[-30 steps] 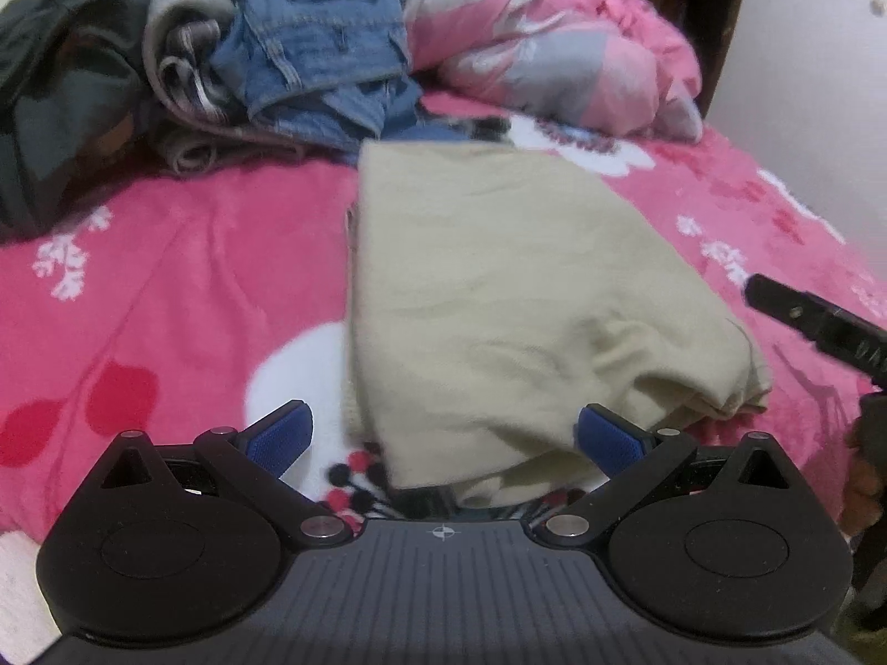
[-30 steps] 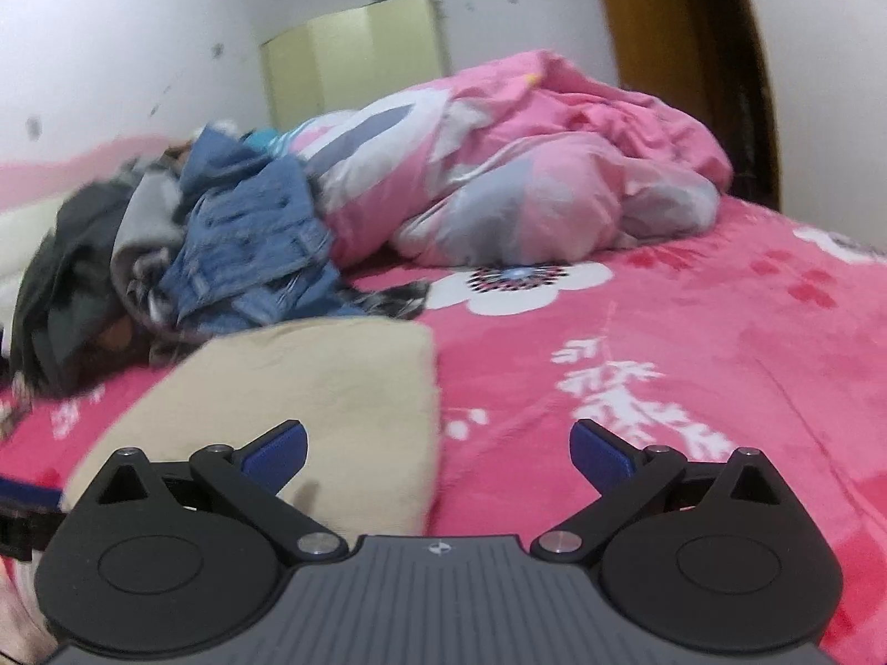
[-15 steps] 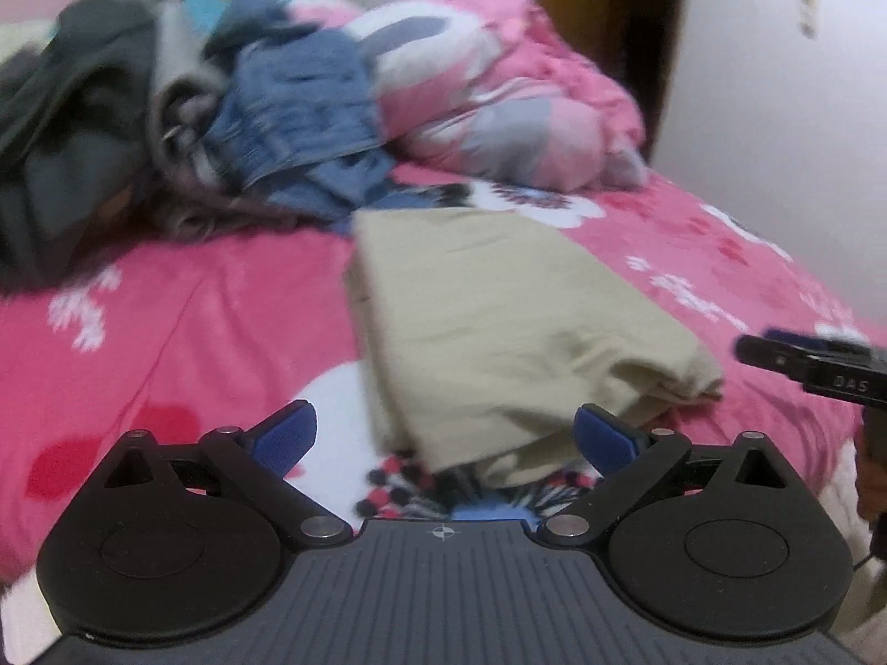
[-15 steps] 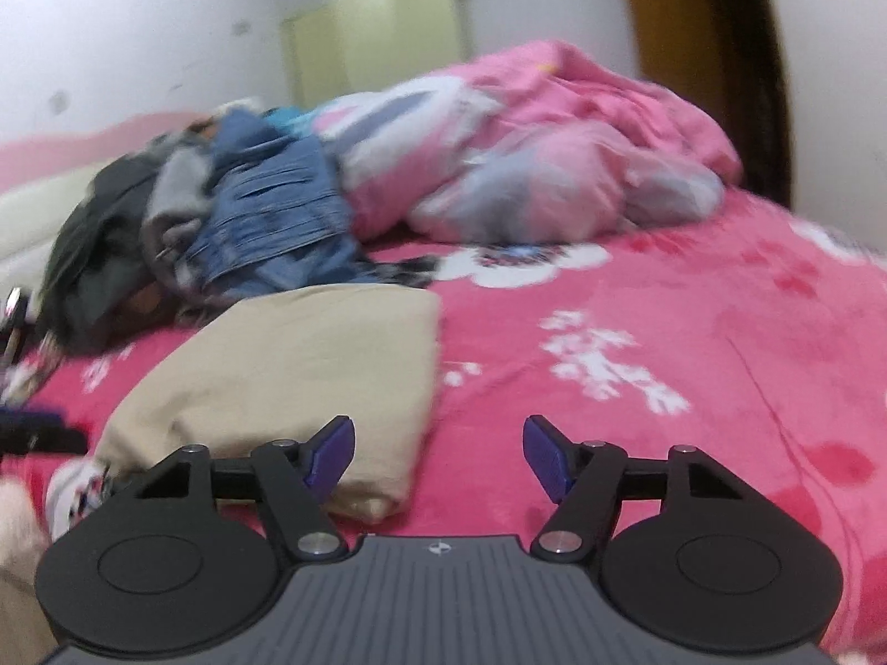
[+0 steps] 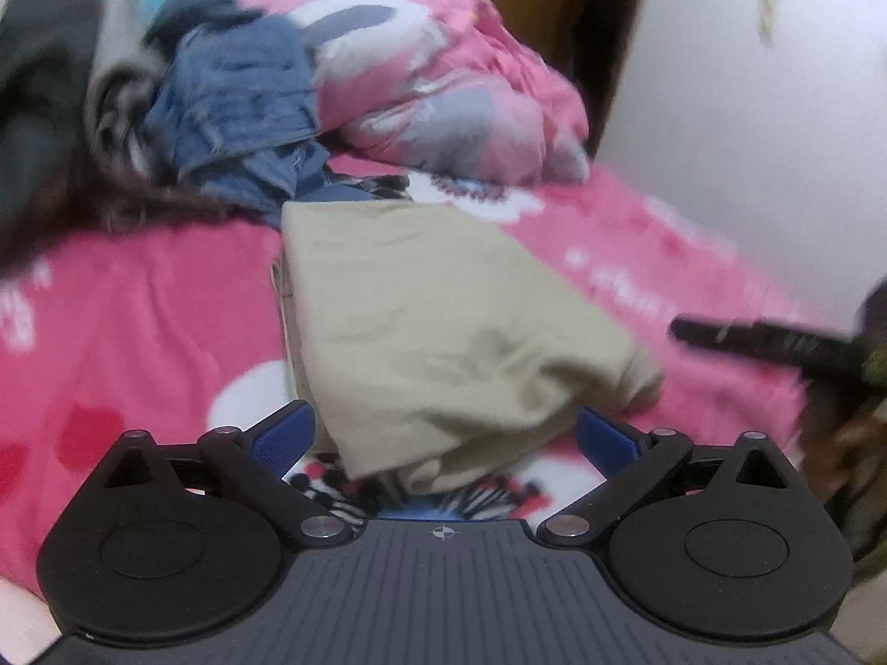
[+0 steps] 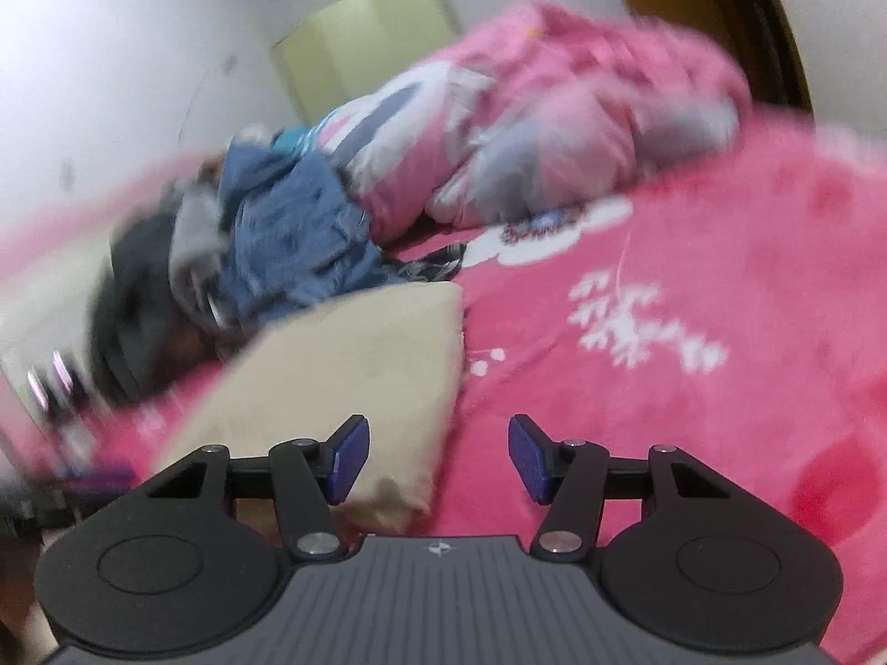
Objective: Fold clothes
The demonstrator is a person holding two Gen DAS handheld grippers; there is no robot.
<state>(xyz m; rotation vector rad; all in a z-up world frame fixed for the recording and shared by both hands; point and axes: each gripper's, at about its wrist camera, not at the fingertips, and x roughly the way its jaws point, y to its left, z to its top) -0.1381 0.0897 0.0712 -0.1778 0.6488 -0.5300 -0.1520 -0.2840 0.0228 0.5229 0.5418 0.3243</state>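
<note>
— Where is the folded beige garment (image 5: 443,327) lying?

— It is lying flat on the pink bedspread (image 5: 138,305), in front of the pile of clothes (image 5: 238,105) and the bunched quilt (image 5: 443,83).

— And the left gripper (image 5: 443,435)?

— Its jaws are standing wide apart, with the garment's near edge lying between the blue pads (image 5: 283,435), though they are not pressing on it.

— What is the right gripper (image 6: 438,457) doing?

— Its jaws are closing, but nothing is sitting between them; only bedspread is showing in the gap. The garment's near corner (image 6: 388,493) is lying just beside and behind its left pad (image 6: 349,460).
</note>
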